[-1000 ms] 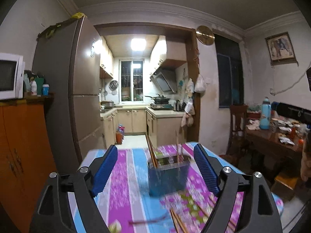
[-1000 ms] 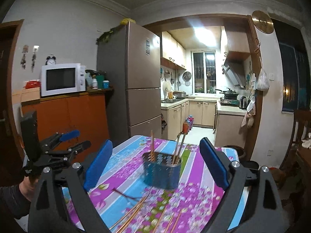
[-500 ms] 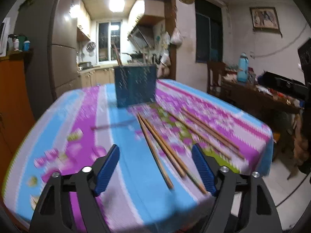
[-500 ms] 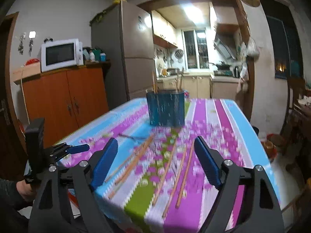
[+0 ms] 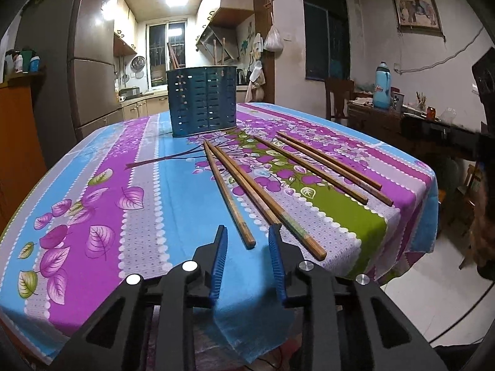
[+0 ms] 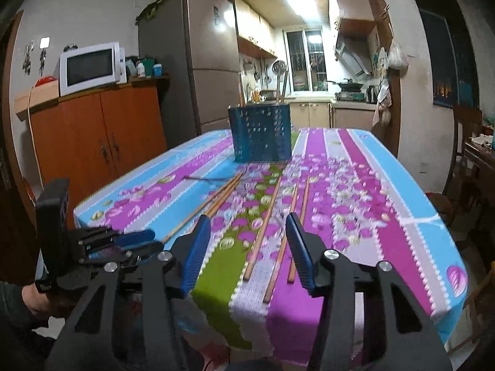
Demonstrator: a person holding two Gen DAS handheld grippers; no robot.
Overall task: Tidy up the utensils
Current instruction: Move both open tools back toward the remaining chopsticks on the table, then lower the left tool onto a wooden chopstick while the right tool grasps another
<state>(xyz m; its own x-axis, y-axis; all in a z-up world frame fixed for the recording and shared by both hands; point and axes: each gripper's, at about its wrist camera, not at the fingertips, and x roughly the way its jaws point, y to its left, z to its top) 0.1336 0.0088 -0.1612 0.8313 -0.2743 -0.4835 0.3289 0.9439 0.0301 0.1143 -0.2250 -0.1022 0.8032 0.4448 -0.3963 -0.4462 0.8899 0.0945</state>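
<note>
On the floral tablecloth point(image 5: 148, 160) lie chopsticks point(image 5: 227, 191); both grippers' fingers, just closing, hold nothing, kitchen point(image 6: 309, 71) behind.

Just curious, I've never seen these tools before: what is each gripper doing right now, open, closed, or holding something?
Left gripper: open, jaws have just been closing, the near end of a chopstick between them, not gripped.
Right gripper: open, just been closing, holding nothing.

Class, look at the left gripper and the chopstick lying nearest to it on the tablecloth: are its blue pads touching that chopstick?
Apart. The left wrist view shows the left gripper with the chopstick end lying between its blue pads, tablecloth visible on both sides.
</note>
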